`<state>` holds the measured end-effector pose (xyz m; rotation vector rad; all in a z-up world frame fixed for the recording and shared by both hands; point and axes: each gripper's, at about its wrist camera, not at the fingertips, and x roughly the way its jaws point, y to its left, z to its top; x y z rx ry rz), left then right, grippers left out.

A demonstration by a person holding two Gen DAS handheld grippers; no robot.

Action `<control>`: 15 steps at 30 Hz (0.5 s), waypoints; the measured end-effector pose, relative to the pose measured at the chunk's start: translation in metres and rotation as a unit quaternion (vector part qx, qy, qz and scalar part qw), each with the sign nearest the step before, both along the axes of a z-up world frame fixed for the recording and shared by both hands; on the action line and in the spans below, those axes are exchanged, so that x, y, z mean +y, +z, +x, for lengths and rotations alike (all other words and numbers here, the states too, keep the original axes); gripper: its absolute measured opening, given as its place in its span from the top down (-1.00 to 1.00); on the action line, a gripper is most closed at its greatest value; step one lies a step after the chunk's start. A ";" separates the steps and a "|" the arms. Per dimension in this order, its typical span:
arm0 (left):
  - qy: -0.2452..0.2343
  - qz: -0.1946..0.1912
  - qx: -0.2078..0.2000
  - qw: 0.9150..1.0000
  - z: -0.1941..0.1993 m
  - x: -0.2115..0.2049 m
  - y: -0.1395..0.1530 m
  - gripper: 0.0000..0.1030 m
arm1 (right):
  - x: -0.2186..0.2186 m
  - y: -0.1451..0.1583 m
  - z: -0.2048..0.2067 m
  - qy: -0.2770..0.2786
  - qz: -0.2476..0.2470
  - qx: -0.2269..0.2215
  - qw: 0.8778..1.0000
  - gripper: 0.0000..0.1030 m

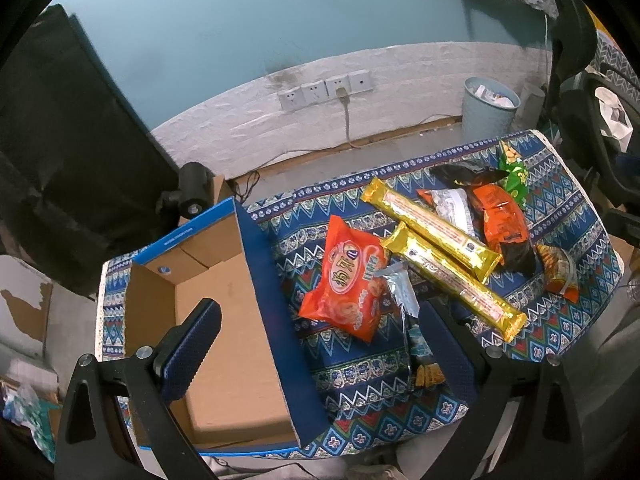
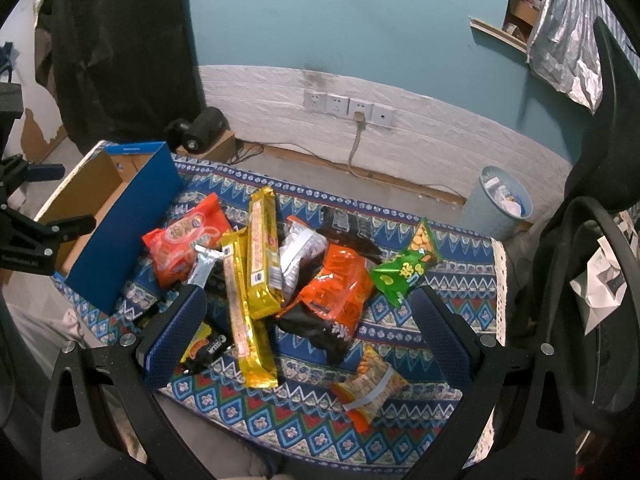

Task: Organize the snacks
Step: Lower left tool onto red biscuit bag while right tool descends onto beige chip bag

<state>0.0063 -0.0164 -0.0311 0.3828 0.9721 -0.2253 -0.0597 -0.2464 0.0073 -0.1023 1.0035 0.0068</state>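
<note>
1. The snacks lie in a loose heap on the patterned cloth (image 2: 400, 336), all to the right of the open blue box (image 1: 224, 320), which serves as landmark. Nearest its blue wall is the red-orange packet (image 1: 346, 284); beyond it the two gold bars (image 1: 452, 276) lie crossed, then the orange-and-black bag (image 1: 500, 228), and farthest off the green packet (image 2: 404, 270).
2. A small peanut packet (image 2: 370, 386) lies apart from the heap, on the near side of the cloth, well away from the box.
3. The box looks empty inside, so I judge the sorting has barely begun: no snack is in it yet.
4. The left gripper (image 1: 316, 344) hangs over the box's right wall, fingers spread wide, holding nothing. The right gripper (image 2: 308, 332) hovers above the heap, also released and empty.
5. The next move likely calls for closing on one packet, perhaps a gold bar under the right gripper, and carrying it leftward into the box. The wrappers are slick and overlapping, so a neighbour may drag along.
6. Behind the box stand a dark curtain (image 2: 120, 40), a teal wall with white sockets (image 2: 348, 106) and a pale bin (image 2: 506, 200) on the floor.
</note>
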 end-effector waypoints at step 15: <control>-0.001 0.032 0.096 0.995 0.042 -0.024 -0.080 -0.94 | -0.047 -0.056 0.019 -0.079 0.005 0.080 0.994 -0.95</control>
